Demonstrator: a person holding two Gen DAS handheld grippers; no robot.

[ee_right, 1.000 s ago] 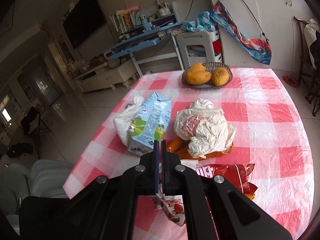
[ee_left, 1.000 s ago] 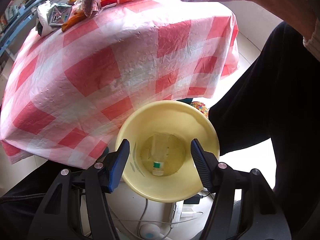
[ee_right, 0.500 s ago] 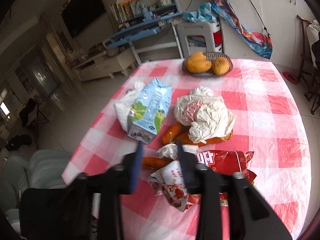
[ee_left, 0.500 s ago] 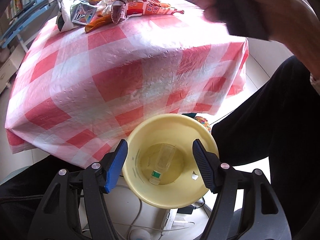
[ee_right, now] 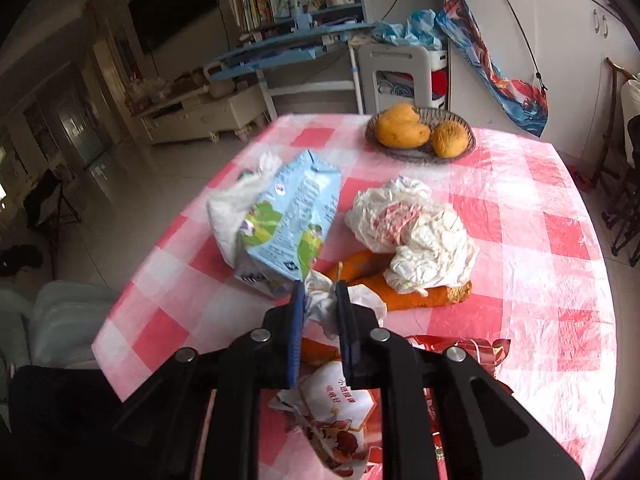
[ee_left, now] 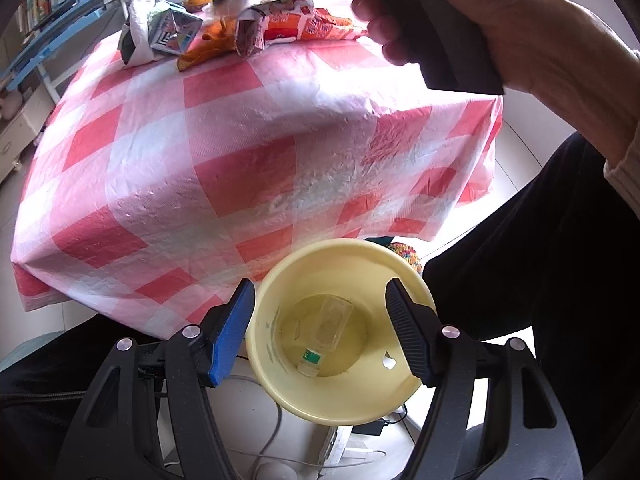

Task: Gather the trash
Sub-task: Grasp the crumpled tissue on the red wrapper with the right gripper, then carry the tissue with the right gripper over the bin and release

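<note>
My left gripper (ee_left: 320, 292) is shut on the rim of a yellow bin (ee_left: 276, 384), held below the table's edge; a clear plastic bottle (ee_left: 328, 328) lies inside. My right gripper (ee_right: 318, 292) is closing around a crumpled white tissue (ee_right: 320, 304) on the table, jaws a narrow gap apart. Around it lie a blue milk carton (ee_right: 292, 216), a crumpled white bag (ee_right: 416, 236), orange peel (ee_right: 416, 296) and a red snack wrapper (ee_right: 452, 356). The trash pile also shows in the left wrist view (ee_left: 240, 28).
A basket of mangoes (ee_right: 420, 136) stands at the table's far side. The red-checked tablecloth (ee_left: 240, 140) hangs over the edge beside the bin. The person's legs (ee_left: 540, 280) are right of the bin. Cables and a power strip (ee_left: 340, 444) lie on the floor.
My right gripper opened, dropped toward the table and has narrowed around the white tissue. The left gripper tilted with the bin, bringing more of the table into view.
</note>
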